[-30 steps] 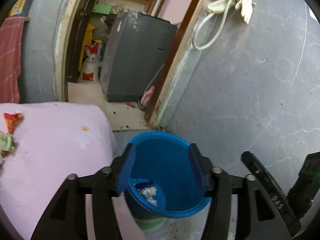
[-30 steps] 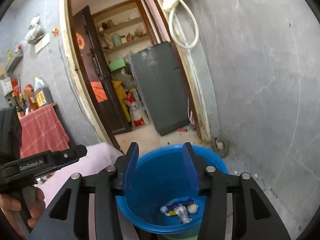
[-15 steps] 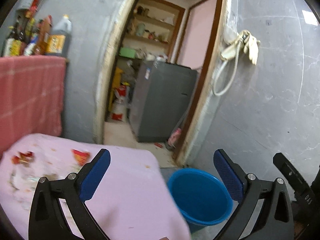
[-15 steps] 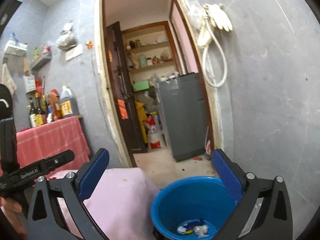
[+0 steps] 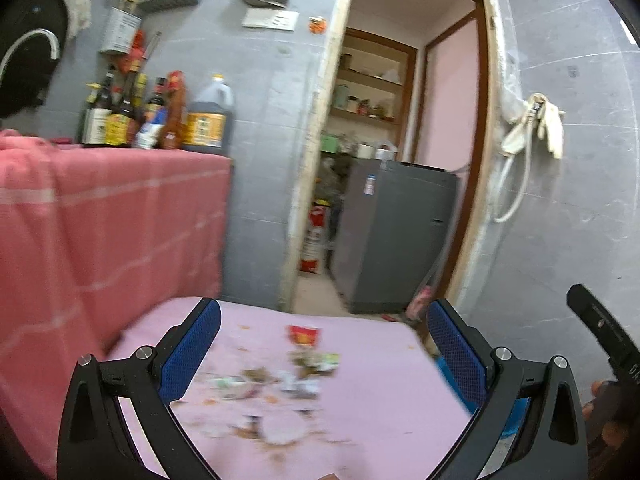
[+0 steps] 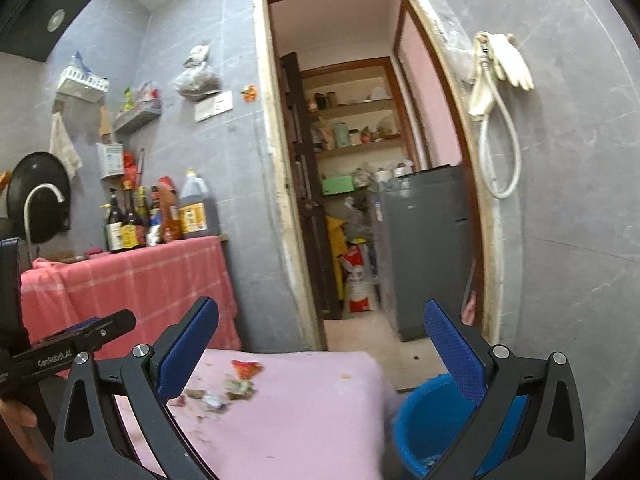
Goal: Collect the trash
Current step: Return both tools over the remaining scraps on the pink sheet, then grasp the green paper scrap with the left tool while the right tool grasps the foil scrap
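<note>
Soft, even indoor light, fisheye views
Left view smeared by motion blur; edges bend and darken; no harsh shadows

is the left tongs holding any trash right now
No, the left tongs are wide open and empty, with the wrappers lying on the pink table.

Blurred trash (image 5: 276, 384), bucket (image 6: 432, 420) partly hidden
</note>
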`<control>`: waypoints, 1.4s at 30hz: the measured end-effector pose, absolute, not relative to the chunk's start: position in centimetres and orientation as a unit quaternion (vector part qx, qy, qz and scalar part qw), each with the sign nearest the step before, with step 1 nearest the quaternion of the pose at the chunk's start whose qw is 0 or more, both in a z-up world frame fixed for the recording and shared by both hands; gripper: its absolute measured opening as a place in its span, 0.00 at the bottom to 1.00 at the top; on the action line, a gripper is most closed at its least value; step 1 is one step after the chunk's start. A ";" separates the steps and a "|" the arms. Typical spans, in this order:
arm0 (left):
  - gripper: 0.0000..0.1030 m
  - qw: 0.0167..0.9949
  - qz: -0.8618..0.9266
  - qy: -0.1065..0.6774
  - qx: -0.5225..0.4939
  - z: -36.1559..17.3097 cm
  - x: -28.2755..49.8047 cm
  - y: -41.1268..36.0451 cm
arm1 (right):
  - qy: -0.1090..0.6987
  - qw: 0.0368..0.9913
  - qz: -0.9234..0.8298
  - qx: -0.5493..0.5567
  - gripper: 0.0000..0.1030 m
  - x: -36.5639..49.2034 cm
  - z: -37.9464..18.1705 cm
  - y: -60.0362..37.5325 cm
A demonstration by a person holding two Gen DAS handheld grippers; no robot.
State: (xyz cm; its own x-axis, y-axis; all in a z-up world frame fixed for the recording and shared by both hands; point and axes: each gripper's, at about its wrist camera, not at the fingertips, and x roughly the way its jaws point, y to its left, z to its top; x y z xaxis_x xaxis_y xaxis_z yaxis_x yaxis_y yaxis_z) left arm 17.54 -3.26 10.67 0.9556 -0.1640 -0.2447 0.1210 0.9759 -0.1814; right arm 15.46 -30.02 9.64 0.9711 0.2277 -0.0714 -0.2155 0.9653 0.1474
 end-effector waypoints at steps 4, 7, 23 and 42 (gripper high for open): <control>0.98 0.988 -0.037 0.129 -0.075 9.6 16.8 -0.3 | 0.043 0.988 0.132 0.067 1.00 16.0 9.2 -27.6; 0.98 0.988 -0.018 0.139 -0.068 8.2 16.5 1.4 | 0.052 0.986 0.146 0.059 1.00 16.9 8.5 -25.8; 0.98 0.967 0.008 0.250 -0.054 2.0 20.2 5.0 | 0.175 0.964 0.200 0.019 1.00 23.3 3.1 -20.7; 0.51 0.924 -0.100 0.356 -0.097 -1.0 26.1 3.3 | 0.337 0.899 0.279 -0.008 0.63 28.5 -1.8 -17.4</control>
